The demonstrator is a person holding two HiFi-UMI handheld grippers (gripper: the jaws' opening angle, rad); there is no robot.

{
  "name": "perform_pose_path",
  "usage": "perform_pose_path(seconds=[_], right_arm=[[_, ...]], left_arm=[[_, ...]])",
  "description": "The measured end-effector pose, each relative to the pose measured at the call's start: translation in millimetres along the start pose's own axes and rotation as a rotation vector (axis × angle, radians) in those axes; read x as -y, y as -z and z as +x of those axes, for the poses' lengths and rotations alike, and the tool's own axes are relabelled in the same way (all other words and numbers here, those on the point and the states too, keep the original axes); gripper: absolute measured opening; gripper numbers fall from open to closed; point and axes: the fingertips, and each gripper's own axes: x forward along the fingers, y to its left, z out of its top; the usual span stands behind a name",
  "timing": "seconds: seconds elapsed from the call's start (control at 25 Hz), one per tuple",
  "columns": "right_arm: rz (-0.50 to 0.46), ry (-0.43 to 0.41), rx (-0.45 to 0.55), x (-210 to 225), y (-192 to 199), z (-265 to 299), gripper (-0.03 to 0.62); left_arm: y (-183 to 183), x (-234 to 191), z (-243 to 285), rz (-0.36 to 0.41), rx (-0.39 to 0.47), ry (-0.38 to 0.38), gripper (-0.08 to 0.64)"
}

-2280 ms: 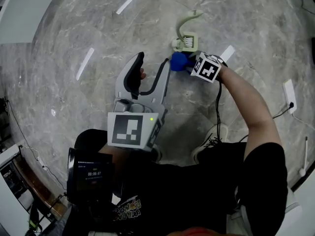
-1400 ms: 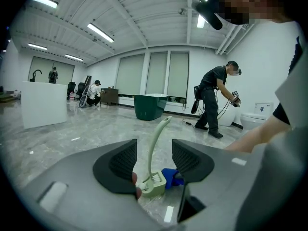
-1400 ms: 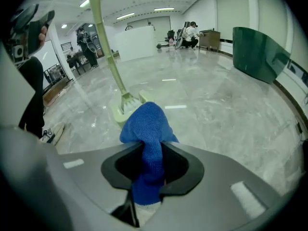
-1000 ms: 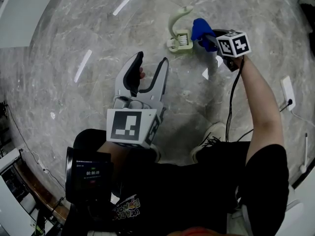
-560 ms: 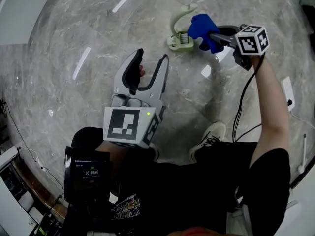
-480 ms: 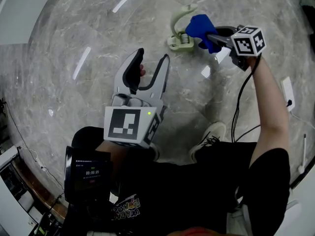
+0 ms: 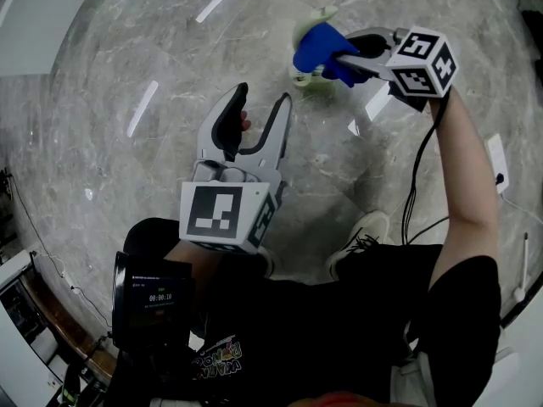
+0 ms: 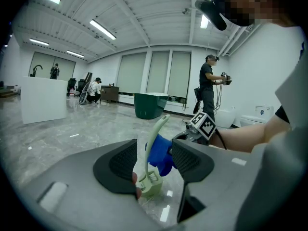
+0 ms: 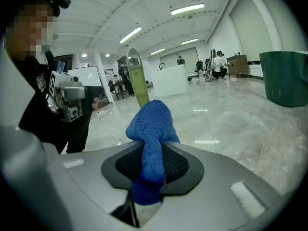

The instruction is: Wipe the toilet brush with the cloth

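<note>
The toilet brush (image 7: 310,75) stands on its pale green head on the marble surface (image 7: 170,58). Its curved handle (image 9: 137,81) rises nearly upright, so the long axis runs from the surface up toward the camera.

The right hand-held gripper (image 7: 341,58) is clenched on a blue cloth (image 7: 318,47). In the right gripper view the jaws pinch the cloth's lower fold and its bunched top stands free above them. The cloth sits against the handle's mid-length, at about 9 o'clock from this gripper, and looks to be touching it.

The left hand-held gripper (image 7: 261,100) is released and empty, its jaws spread. The brush lies well apart from it at about 1 o'clock. The right arm is therefore much the nearer, and the wipe should run along the handle.
</note>
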Motion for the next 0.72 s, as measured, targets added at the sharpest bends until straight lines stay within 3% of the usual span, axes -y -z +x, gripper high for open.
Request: perform_pose_path(seconds=[0.36,0.56,0.72], right_arm=[[0.040,-0.021,0.298,-2.1,-79.7,-73.6,0.101],[0.047,-0.004,0.310,3.9,-79.0,-79.8,0.101],[0.107,0.009,0.248,17.6,-50.3,-64.2,0.101]], left_arm=[[0.9,-1.0,0.8,0.003,0.004,0.004,0.230],[2.0,0.4,1.3,0.010,0.006,0.011,0.230],[2.6,0.7,1.0,0.006,-0.004,0.004,0.229]])
